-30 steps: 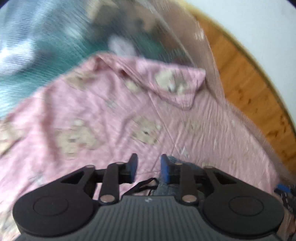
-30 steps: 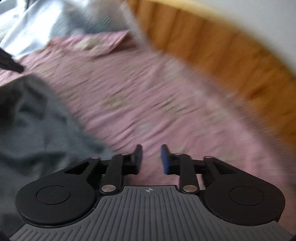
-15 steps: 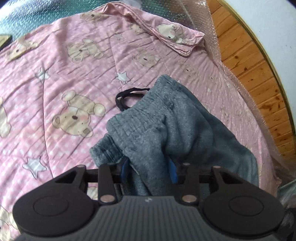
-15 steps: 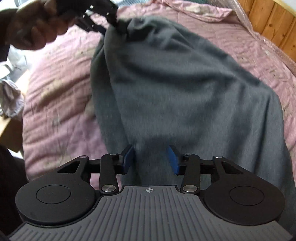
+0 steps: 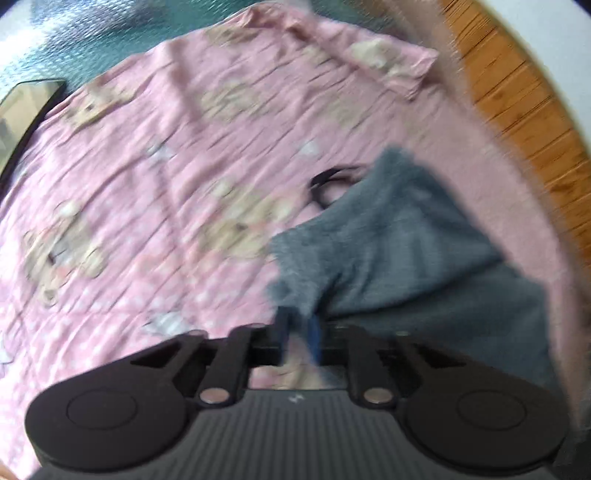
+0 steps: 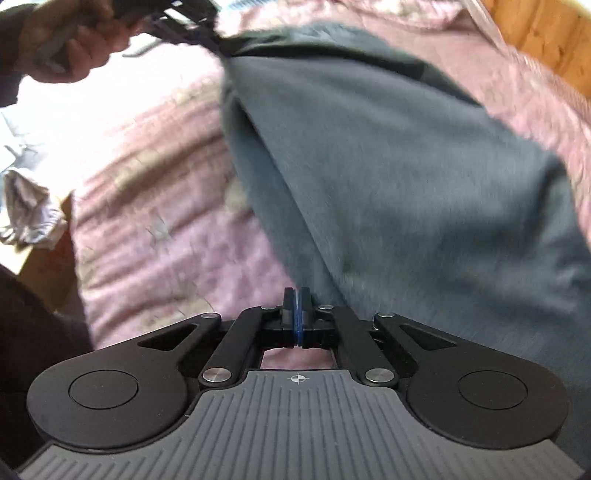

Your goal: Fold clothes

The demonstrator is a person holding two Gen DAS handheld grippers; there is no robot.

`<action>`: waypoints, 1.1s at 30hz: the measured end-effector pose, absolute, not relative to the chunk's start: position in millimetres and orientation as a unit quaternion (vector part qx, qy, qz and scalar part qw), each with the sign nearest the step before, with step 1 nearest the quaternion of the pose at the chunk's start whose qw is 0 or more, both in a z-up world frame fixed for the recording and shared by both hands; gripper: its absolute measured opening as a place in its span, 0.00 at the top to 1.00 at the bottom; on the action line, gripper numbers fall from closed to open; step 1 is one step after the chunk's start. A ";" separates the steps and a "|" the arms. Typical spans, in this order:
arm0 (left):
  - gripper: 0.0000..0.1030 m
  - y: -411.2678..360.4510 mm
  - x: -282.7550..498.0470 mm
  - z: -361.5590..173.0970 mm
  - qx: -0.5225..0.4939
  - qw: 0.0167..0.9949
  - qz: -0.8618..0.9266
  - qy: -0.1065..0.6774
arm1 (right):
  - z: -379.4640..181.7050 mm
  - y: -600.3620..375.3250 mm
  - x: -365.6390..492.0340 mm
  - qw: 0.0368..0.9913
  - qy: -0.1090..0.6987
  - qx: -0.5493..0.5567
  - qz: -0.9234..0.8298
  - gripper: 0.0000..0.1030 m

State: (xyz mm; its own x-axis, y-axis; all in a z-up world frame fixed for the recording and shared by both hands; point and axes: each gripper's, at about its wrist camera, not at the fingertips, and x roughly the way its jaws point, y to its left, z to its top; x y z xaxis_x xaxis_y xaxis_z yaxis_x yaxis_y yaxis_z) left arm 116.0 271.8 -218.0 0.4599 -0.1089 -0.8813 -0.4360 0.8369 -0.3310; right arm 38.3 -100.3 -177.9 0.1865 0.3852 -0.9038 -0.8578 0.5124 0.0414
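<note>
Grey sweatpants (image 5: 406, 240) lie on a pink bear-print blanket (image 5: 166, 184), their black drawstring (image 5: 328, 181) looped at the waist. My left gripper (image 5: 299, 326) is closing its jaws on a bunched bit of the waistband. In the right wrist view a hand (image 6: 70, 44) holds that left gripper (image 6: 192, 22) at the top left, and the pants (image 6: 406, 166) hang stretched from it. My right gripper (image 6: 297, 299) has its blue pads together, pinching the near edge of the pants above the blanket (image 6: 166, 206).
Wooden panelling (image 5: 517, 92) runs along the bed's far right side. A dark flat screen (image 5: 26, 107) lies at the blanket's left edge, with teal bedding (image 5: 92, 37) beyond. A pale crumpled cloth (image 6: 29, 218) sits off the bed at the left.
The grey pants came into both views and now lie spread on the blanket. The right jaws, open around the fabric half a second ago, have closed on its edge. The left jaws have narrowed on the waistband.
</note>
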 end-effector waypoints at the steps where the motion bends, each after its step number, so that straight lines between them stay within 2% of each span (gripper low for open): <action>1: 0.78 268.2 114.2 -212.1 -0.254 0.817 0.109 0.506 | -171.6 -108.5 42.4 0.736 0.478 -0.226 0.423 1.00; 4: 0.75 235.8 110.4 -172.1 -0.184 0.849 0.133 0.477 | -127.2 -155.7 61.5 0.789 0.455 -0.128 0.394 0.89; 5: 0.78 221.0 110.9 -159.5 -0.156 0.859 0.140 0.467 | -120.7 -182.2 70.7 0.811 0.450 -0.110 0.357 0.76; 6: 0.77 206.2 111.4 -146.9 -0.129 0.868 0.147 0.456 | -114.3 -208.7 79.9 0.832 0.444 -0.091 0.318 0.71; 9: 0.77 153.6 123.9 -131.7 -0.103 0.881 0.103 0.450 | -118.9 -289.9 106.4 0.874 0.444 -0.061 0.188 0.70; 12: 0.76 92.4 144.0 -165.2 -0.160 0.863 -0.005 0.478 | -155.2 -369.0 112.3 0.878 0.471 -0.048 0.075 0.69; 15: 0.78 44.3 140.9 -214.2 -0.104 0.837 0.002 0.537 | -178.3 -425.5 89.6 0.868 0.493 -0.028 0.042 0.69; 17: 0.77 30.8 116.5 -215.8 -0.064 0.845 0.015 0.530 | -183.0 -451.7 66.1 0.865 0.498 -0.002 0.059 0.69; 20: 0.77 31.5 99.5 -211.2 -0.066 0.834 0.047 0.545 | -170.4 -501.6 34.0 0.865 0.493 0.051 0.079 0.60; 22: 0.77 33.8 96.4 -207.7 -0.075 0.827 0.067 0.553 | -155.8 -547.7 16.8 0.887 0.452 0.092 0.028 0.55; 24: 0.80 28.4 97.4 -197.5 -0.083 0.824 0.084 0.553 | -150.9 -583.7 14.5 0.896 0.429 0.112 -0.006 0.46; 27: 0.80 -20.1 105.4 -163.7 -0.081 0.843 0.049 0.530 | -150.4 -630.4 21.5 0.902 0.410 0.129 -0.043 0.41; 28: 0.80 -44.1 111.0 -151.2 -0.074 0.849 0.020 0.523 | -150.2 -645.9 23.8 0.903 0.404 0.135 -0.055 0.42; 30: 0.76 -96.0 123.4 -127.6 -0.062 0.858 -0.048 0.508 | -153.4 -656.5 35.0 0.902 0.411 0.128 -0.030 0.55; 31: 0.74 -127.1 131.1 -117.7 -0.056 0.857 -0.094 0.503 | -157.0 -653.1 40.0 0.900 0.421 0.112 -0.012 0.84; 32: 0.67 -160.1 138.6 -109.8 -0.052 0.855 -0.141 0.497 | -158.4 -644.4 42.0 0.902 0.423 0.090 -0.003 0.85; 33: 0.56 -194.7 146.0 -103.7 -0.047 0.850 -0.189 0.489 | -156.4 -633.7 44.5 0.907 0.417 0.065 0.002 0.85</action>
State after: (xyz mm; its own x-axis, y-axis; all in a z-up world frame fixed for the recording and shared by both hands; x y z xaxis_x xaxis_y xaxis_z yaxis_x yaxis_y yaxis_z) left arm 146.0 -194.7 -103.7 0.4491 -0.3682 -0.8141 0.2757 0.9238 -0.2657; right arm 44.5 -633.7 -156.4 0.6519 0.0580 -0.7561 0.0503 0.9916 0.1194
